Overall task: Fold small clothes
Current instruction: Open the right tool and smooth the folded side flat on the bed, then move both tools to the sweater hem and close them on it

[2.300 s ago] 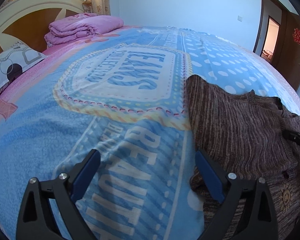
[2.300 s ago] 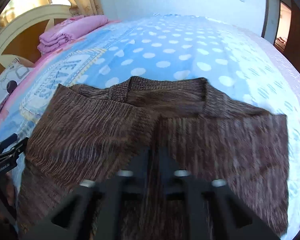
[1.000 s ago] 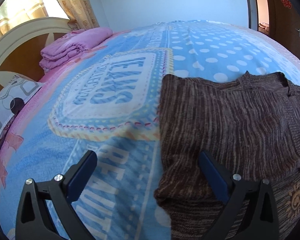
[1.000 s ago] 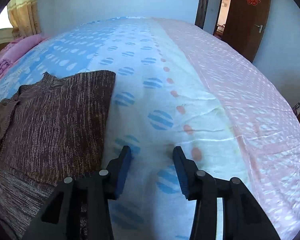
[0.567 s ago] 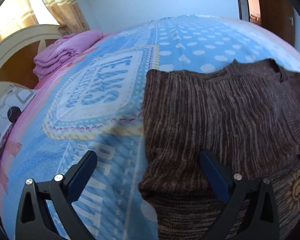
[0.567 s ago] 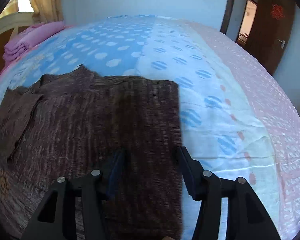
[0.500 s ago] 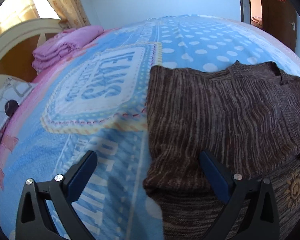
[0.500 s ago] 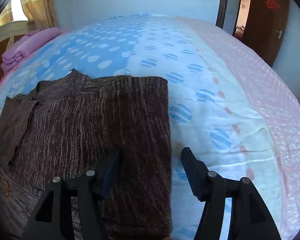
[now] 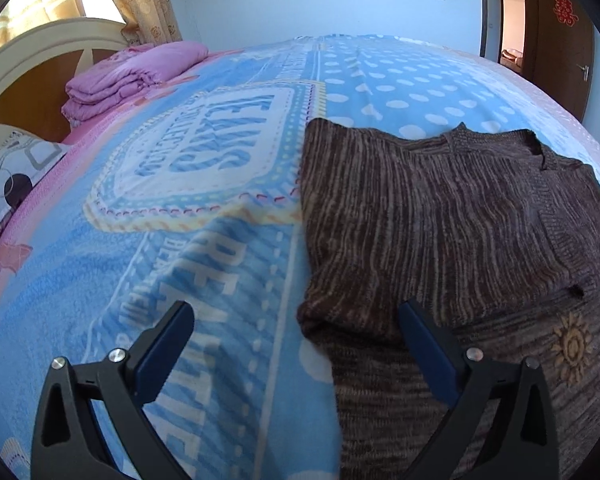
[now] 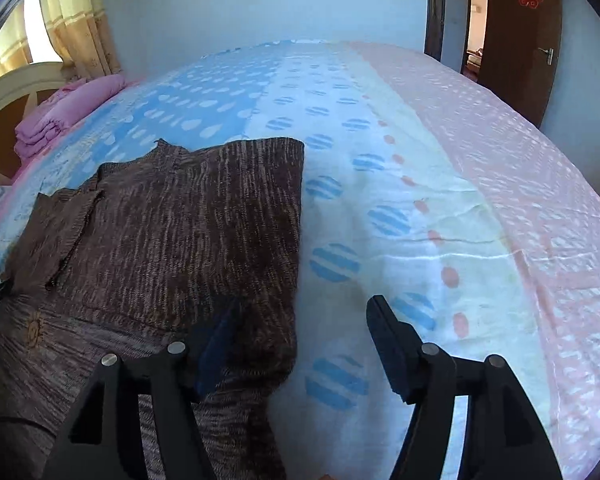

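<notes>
1. Nearest to us, our left gripper (image 9: 296, 344) hangs just above the bed with its blue-padded jaws spread wide and nothing held; the near left corner of the brown knit sweater (image 9: 440, 216) lies between them, untouched.
2. Our right gripper (image 10: 300, 332) points steeply down at the sweater's (image 10: 172, 232) right edge. Its jaws are opening; the folded edge sits between them, the left pad over the knit and the right pad over the bedspread (image 10: 400, 184), neither pressing.
3. The sweater lies flat on the bed, sides seemingly folded inward into a long panel, collar at the far end, a small sun motif (image 9: 572, 344) near our side.
4. We judge it soft, limp and fairly light, with a grippy knit that stretches if tugged. The near corners or hem look like the best places to pinch, both layers together.
5. Farther off, a folded pink quilt (image 9: 132, 76) rests by the headboard (image 9: 40, 56); a brown door (image 10: 520, 32) stands beyond.
</notes>
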`<act>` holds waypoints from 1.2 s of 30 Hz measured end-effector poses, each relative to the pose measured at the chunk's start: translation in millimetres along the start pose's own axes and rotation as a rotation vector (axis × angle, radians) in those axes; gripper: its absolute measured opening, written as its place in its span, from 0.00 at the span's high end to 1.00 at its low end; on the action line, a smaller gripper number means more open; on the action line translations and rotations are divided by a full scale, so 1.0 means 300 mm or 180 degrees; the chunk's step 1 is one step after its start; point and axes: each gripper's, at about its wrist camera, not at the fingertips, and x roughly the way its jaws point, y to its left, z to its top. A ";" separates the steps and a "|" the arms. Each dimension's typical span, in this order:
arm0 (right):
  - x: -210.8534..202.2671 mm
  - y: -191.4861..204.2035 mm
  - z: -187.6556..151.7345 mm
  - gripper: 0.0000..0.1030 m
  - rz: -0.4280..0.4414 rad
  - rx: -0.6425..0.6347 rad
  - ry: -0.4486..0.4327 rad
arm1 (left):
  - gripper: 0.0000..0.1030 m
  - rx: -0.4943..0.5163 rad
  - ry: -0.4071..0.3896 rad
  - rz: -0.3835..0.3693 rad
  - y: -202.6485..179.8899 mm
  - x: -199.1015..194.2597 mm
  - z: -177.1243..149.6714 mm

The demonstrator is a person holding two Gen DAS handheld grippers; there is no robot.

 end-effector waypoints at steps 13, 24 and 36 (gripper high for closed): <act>-0.166 0.058 -0.118 0.35 0.0111 -0.0087 -0.0120 | 0.00 0.0057 -0.0147 -0.0111 -0.032 -0.175 -0.119; -0.219 0.068 -0.215 0.35 0.0163 -0.0058 -0.0019 | 0.00 0.0132 -0.0175 -0.0186 -0.060 -0.243 -0.192; -0.297 0.107 -0.391 0.34 0.0218 -0.0193 0.0205 | 0.00 0.0172 -0.0036 -0.0316 -0.046 -0.332 -0.349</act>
